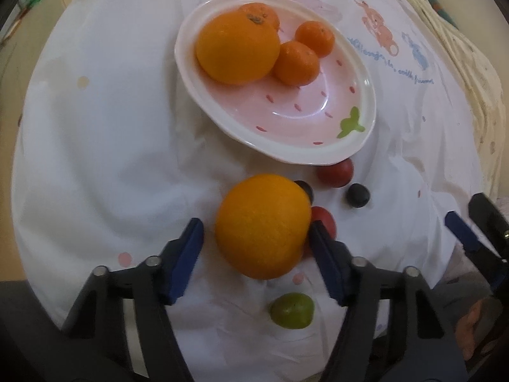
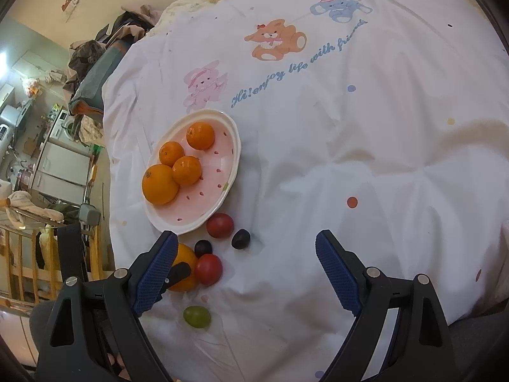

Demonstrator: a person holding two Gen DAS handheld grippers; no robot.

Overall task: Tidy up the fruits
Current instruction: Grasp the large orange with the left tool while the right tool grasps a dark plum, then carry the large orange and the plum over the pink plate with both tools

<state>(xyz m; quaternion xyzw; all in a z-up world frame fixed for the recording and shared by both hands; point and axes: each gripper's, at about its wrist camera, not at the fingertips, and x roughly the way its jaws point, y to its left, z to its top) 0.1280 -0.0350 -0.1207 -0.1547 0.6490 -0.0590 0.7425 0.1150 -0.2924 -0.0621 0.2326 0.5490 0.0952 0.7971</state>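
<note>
Left gripper (image 1: 256, 232) jaws straddle the loose orange (image 1: 262, 226) on the bed sheet (image 1: 111, 127): right pad touching, left pad just clear, so not clamped. Right gripper (image 2: 246, 270) jaws wide apart, empty. Plate (image 1: 366, 95) lies just beyond the orange; left hand is nearer.

Two wrist fisheyes look steeply down.
Left sits close; both share the plate (image 1: 356, 156) (image 2: 233, 146) toward twelve o'clock.

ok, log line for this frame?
left gripper: straddling loose orange, grip unclear | right gripper: open, empty | plate: four citrus
</note>
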